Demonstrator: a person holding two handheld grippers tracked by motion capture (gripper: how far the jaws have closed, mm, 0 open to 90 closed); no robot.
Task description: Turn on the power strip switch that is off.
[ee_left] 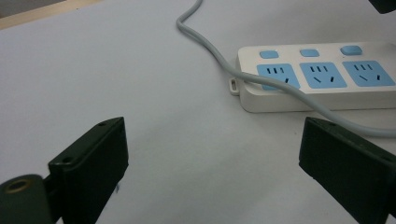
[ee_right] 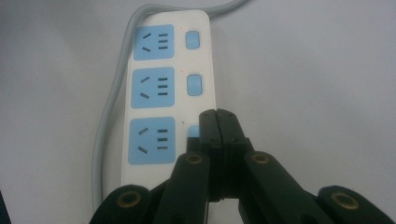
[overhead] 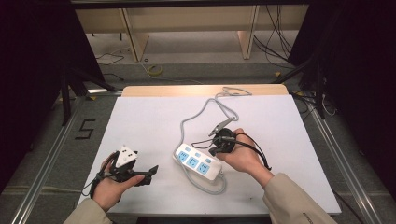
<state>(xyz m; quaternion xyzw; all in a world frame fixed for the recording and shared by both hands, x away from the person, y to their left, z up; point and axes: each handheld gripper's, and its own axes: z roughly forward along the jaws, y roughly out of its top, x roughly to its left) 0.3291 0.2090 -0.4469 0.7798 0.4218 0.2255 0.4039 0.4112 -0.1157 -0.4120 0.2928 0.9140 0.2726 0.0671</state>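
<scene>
On the white table (overhead: 140, 121), which spans most of the high view, a white power strip (overhead: 198, 162) lies near the centre, set diagonally, with 3 blue sockets and 3 blue switches along its top face. Its grey cord (overhead: 205, 109) runs from the strip toward the far edge of the table, and a second stretch of cord loops around the strip's near side. Right of the strip, the right gripper (overhead: 215, 150) is held in the person's right hand, pointing left and down at the strip's far end. Its jaws are pressed fully together with nothing between them, and in the right gripper view their closed tip (ee_right: 217, 122) sits over the blue switch (ee_right: 192, 131) beside the nearest socket; actual contact cannot be confirmed. Well apart, at the near left of the table, the left gripper (overhead: 152, 172) rests in the left hand, jaws spread wide and empty, aimed right toward the strip.
</scene>
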